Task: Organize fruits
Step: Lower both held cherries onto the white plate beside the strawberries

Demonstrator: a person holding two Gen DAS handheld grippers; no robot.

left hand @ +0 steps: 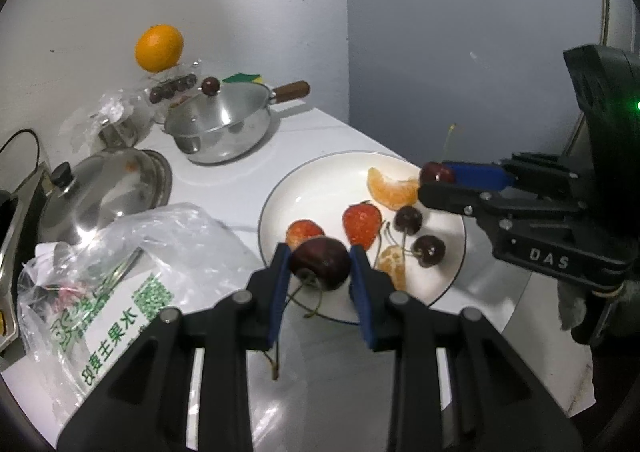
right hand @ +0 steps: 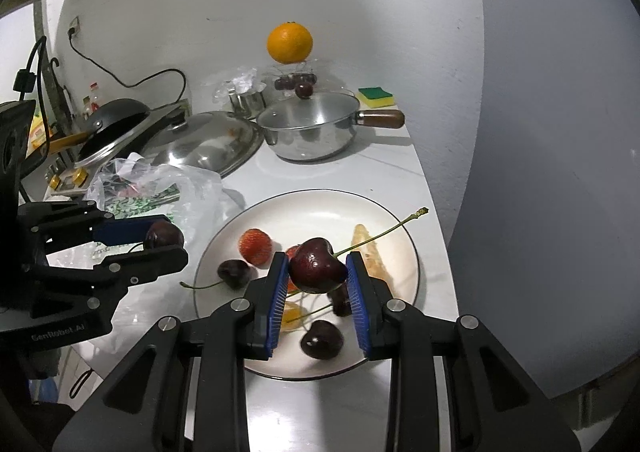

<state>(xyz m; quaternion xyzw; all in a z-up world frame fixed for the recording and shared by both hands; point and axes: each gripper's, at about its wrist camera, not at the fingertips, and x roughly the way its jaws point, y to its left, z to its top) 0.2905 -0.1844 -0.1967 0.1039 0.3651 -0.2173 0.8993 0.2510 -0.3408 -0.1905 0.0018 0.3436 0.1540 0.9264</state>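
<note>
A white plate (left hand: 304, 180) (right hand: 320, 208) on the white counter holds two strawberries (left hand: 362, 223), orange segments (left hand: 390, 188) and loose dark cherries (left hand: 429, 250) (right hand: 322, 339). My left gripper (left hand: 320, 264) is shut on a dark cherry (left hand: 320, 262) above the plate's near edge; it also shows in the right wrist view (right hand: 164, 238). My right gripper (right hand: 318, 272) is shut on another cherry (right hand: 318, 266) with a long stem, above the plate; it also shows in the left wrist view (left hand: 434, 178).
A steel saucepan with lid (right hand: 310, 130) and wooden handle stands at the back. A large steel lid (right hand: 204, 144), a plastic bag (left hand: 120, 260), a whole orange (right hand: 289, 43) on a clear cherry box, a sponge (right hand: 375, 97) and a black pan (right hand: 116, 118) are around.
</note>
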